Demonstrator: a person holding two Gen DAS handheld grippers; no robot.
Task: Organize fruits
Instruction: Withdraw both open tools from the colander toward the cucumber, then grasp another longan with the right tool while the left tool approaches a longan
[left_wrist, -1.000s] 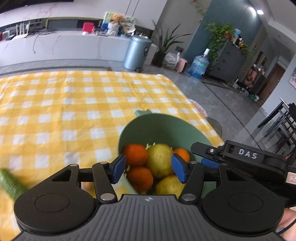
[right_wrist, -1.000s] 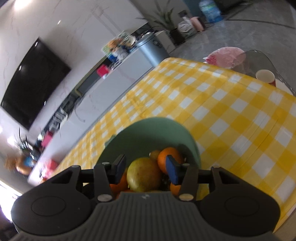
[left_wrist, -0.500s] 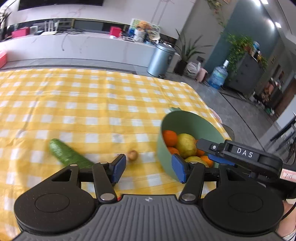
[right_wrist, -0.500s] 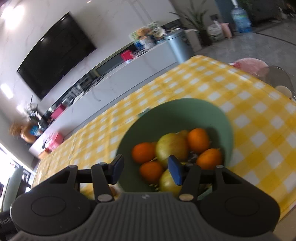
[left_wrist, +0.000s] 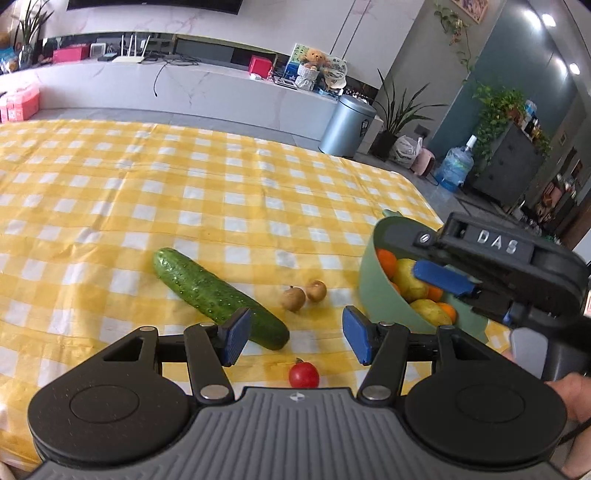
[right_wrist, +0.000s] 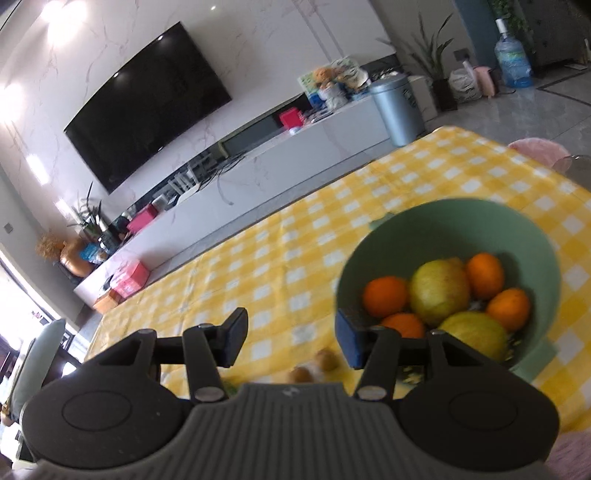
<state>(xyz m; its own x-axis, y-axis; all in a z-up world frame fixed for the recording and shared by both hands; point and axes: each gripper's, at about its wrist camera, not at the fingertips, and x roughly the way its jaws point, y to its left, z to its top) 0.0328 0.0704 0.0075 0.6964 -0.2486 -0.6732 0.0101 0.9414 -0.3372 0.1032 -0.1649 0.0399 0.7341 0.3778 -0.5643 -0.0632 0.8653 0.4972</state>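
Note:
A green bowl holds several oranges and yellow-green pears. On the yellow checked cloth lie a cucumber, two small brown fruits and a small red tomato. My left gripper is open and empty, above the cloth over the tomato and the cucumber's near end. My right gripper is open and empty, just left of the bowl; it also shows in the left wrist view over the bowl.
The table's right edge is close behind the bowl. A pink stool stands beyond the table. A white TV bench and a grey bin stand across the room.
Both grippers have drawn back and to the left from over the bowl. The cucumber, brown fruits and tomato have come into view. Both stay open.

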